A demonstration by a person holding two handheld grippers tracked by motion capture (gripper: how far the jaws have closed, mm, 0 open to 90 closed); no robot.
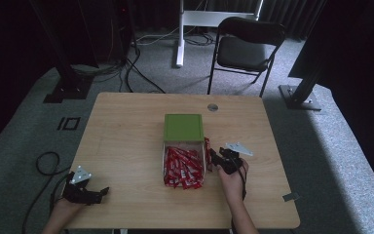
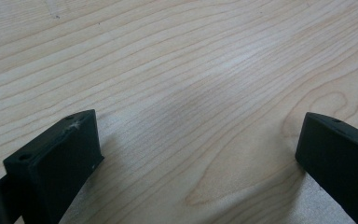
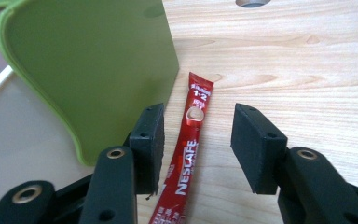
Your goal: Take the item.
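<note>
Two handheld grippers at a wooden table (image 1: 126, 122), seen from the near edge outward. Nearest, at the front left corner: left gripper (image 1: 93, 193), jaws spread wide over bare wood, nothing between them. Farther in, right of centre: right gripper (image 1: 215, 158), jaws parted and straddling, without pinching, a red Nescafé coffee stick (image 3: 186, 154) lying flat on the tabletop just beside the box's right wall. Next to it, mid-table: open box (image 1: 164, 161) heaped with more red coffee sticks (image 1: 182, 167), its green lid (image 1: 183, 127) standing at the far end. Beyond the lid: round cable hole (image 1: 213, 107) near the far edge. Behind the table, on grey carpet: black folding chair (image 1: 247, 46).
</note>
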